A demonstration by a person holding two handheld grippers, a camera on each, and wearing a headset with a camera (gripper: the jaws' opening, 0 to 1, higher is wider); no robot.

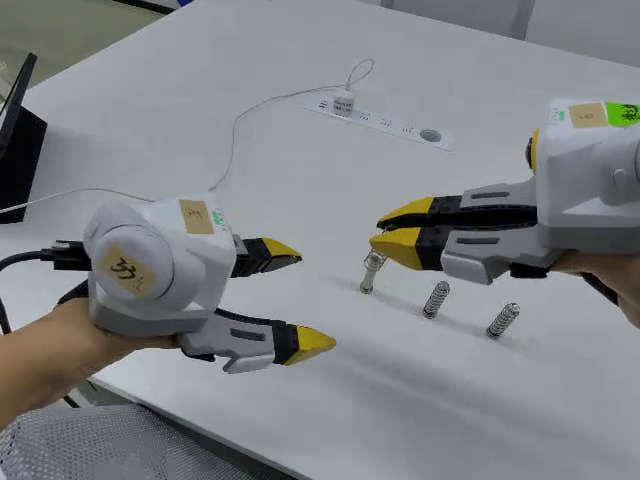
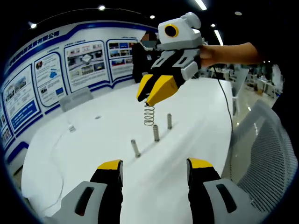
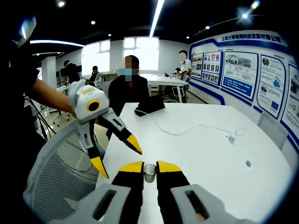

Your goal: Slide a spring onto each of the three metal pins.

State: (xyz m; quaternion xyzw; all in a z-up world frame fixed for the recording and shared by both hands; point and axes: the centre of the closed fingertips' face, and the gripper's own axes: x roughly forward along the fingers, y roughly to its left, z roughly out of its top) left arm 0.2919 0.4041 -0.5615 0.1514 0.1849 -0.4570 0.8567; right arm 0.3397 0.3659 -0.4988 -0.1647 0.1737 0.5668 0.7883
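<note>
My right gripper (image 1: 380, 228) is shut on a small steel spring (image 1: 373, 262), which hangs from its yellow tips just above the nearest metal pin (image 1: 367, 286). That spring (image 3: 149, 172) sits pinched between the right gripper's (image 3: 149, 167) jaws. Two more pins stand in a row to the right, each with a spring (image 1: 436, 298) (image 1: 503, 319) around it. From the left gripper view the held spring (image 2: 149, 115) dangles under the right gripper (image 2: 147, 97), with a bare pin (image 2: 136, 148) in front. My left gripper (image 1: 305, 300) (image 2: 154, 164) stands open and holds nothing, a short way left of the pins.
A white power strip (image 1: 385, 120) with a thin cable lies at the back of the white table (image 1: 300, 170). A black device (image 1: 15, 140) stands at the far left. The table's front edge runs under my left gripper, with a mesh chair (image 1: 90, 445) below. People sit behind the table (image 3: 128, 88).
</note>
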